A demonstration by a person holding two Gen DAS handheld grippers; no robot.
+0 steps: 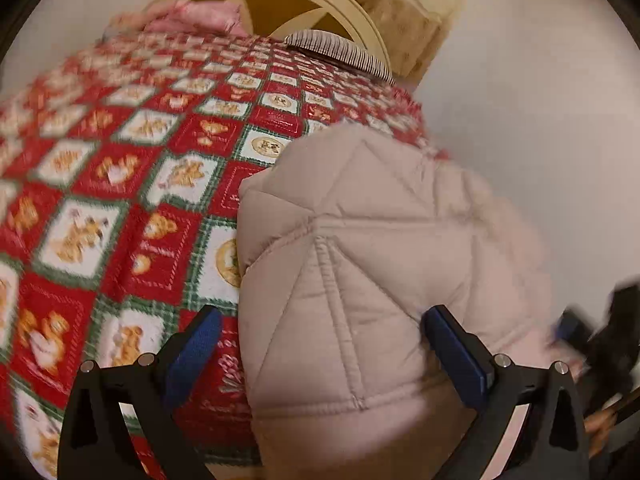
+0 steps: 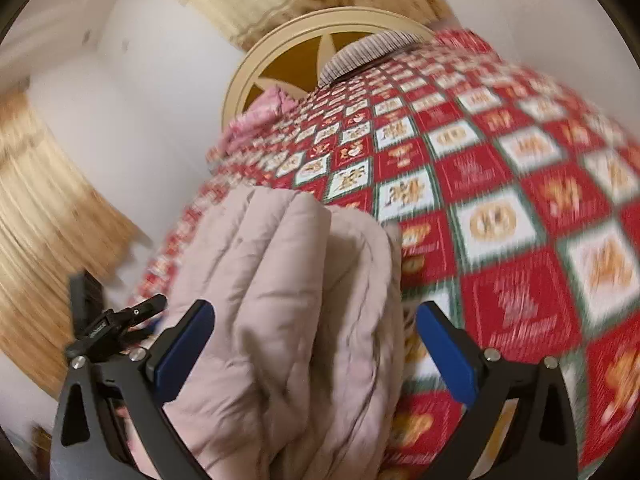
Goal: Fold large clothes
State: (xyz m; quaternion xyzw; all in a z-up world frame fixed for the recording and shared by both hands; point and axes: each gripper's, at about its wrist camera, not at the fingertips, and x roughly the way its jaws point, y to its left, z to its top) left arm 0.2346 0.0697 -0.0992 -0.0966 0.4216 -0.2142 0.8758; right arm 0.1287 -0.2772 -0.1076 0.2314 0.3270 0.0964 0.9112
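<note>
While both grippers gape, left gripper (image 1: 320, 344) and right gripper (image 2: 316, 340) straddle folded jacket (image 1: 360, 240) unclamped; red quilt (image 1: 120, 160) bare left of frame.

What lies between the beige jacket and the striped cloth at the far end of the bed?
Only the red checked blanket lies between the jacket and the striped cloth; nothing else rests on that stretch. Both wrist views show it.

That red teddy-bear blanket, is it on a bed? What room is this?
Probably a bedroom. The red patchwork blanket covers a bed, with a round cream headboard and a pink pillow behind it.
</note>
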